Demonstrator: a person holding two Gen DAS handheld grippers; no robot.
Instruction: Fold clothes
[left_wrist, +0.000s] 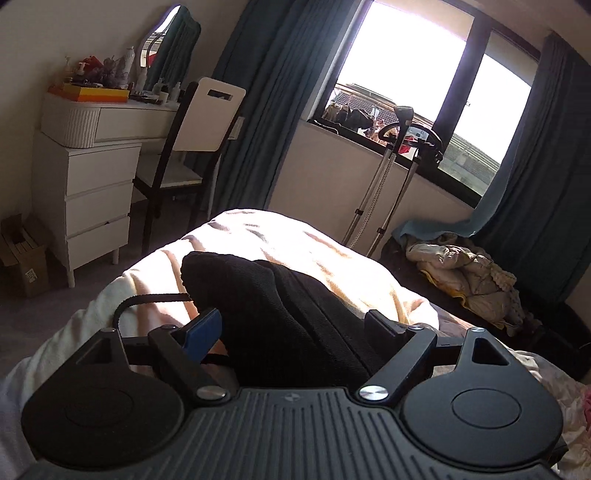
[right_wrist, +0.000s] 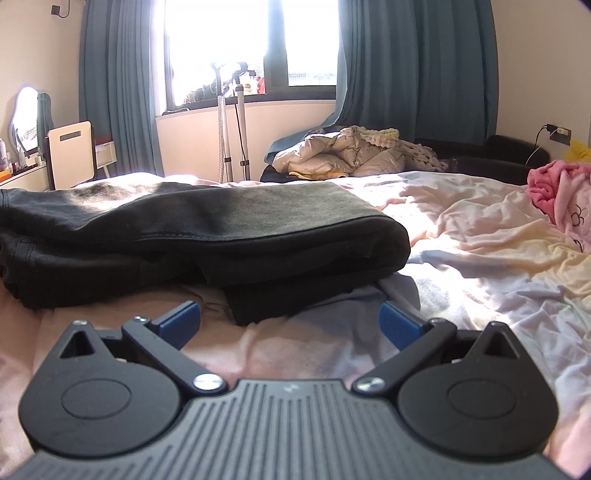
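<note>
1. Left gripper: my jaws stand wide apart, with the black garment bulging up between them; the blue fingers flank the cloth without pinching it.
2. Right gripper: jaws released, low over the bed sheet, just short of the garment's near edge and holding nothing.
3. Black garment: lies on the bed, left of centre in the right wrist view, already doubled into stacked layers with a rounded fold at its right end.
4. Orientation: its long axis runs left to right across that view, the folded end pointing right.
5. Progress, by my judgement: well along; a loose flap protrudes near me, and a final fold or tidying remains.
6. Drawstring: trails out leftward.
</note>
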